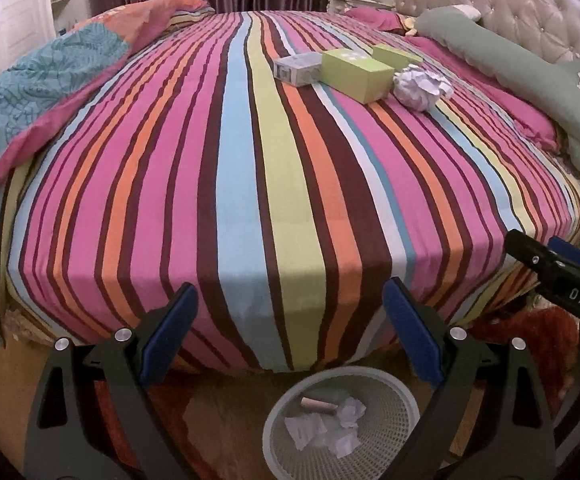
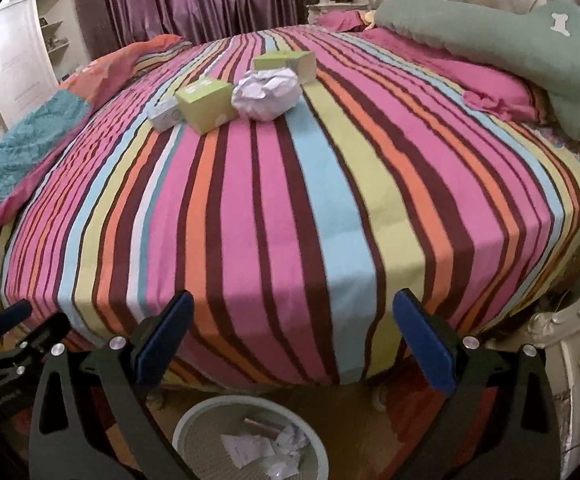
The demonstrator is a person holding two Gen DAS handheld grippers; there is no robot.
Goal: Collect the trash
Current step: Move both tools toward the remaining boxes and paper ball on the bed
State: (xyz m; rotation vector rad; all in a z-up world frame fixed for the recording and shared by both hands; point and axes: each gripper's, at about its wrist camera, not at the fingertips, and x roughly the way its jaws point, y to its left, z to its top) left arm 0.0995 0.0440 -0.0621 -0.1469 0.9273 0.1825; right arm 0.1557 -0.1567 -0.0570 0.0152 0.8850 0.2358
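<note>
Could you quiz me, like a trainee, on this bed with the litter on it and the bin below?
1. True or false: the wastebasket is empty.
2. Which lies nearest the green pillow: A) the grey box, B) the crumpled paper ball, C) the far green box?
3. Fill in: both the left tool and the right tool are ____ and hold nothing.

Key
1. False: crumpled papers and a small roll lie in it.
2. C.
3. Open.
</note>
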